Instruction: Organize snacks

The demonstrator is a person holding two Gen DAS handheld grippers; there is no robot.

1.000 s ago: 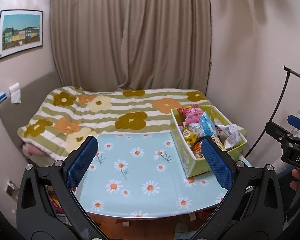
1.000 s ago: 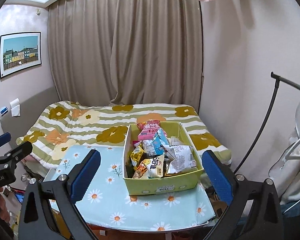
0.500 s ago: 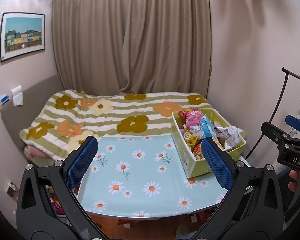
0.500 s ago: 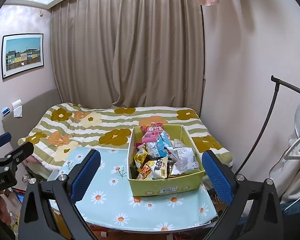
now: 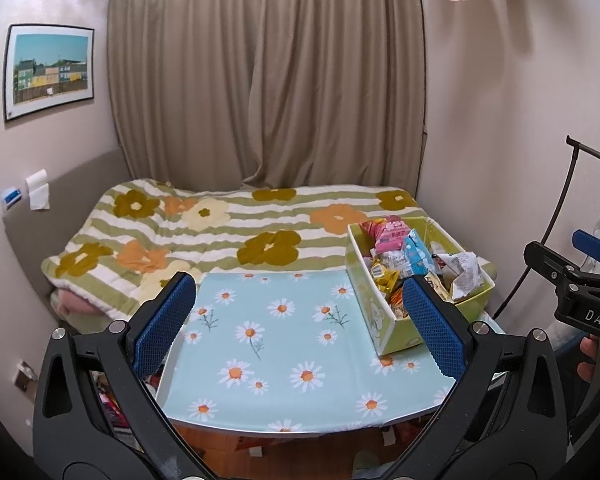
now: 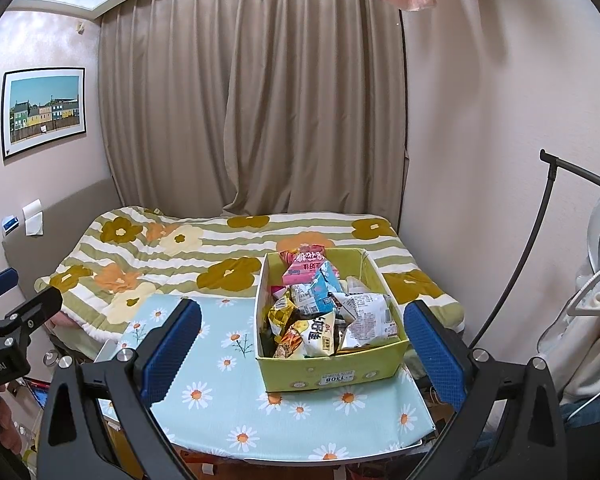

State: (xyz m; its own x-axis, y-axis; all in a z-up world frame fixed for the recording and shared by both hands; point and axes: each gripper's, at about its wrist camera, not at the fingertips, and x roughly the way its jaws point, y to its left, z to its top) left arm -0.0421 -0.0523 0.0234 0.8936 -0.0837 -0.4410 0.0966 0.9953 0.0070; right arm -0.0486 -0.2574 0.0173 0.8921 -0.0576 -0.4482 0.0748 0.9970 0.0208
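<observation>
A yellow-green cardboard box point(image 6: 332, 374) full of snack packets point(image 6: 320, 312) stands on the right part of a small table with a light blue daisy cloth point(image 6: 228, 392). It also shows in the left wrist view point(image 5: 384, 324), with its snacks point(image 5: 404, 252). My left gripper point(image 5: 298, 326) is open and empty, held back above the table's front edge. My right gripper point(image 6: 302, 346) is open and empty, in front of the box and well short of it. Each gripper shows at the edge of the other's view.
A bed with a green striped flower quilt point(image 5: 220, 232) lies behind the table. Beige curtains point(image 6: 260, 100) hang at the back. A wall is close on the right, with a black rack point(image 6: 540, 240) and white clothes point(image 6: 596, 300). Clutter lies on the floor at the left.
Both grippers have drawn back and risen a little, so the table and box look smaller and lower. Both stay open and empty.
</observation>
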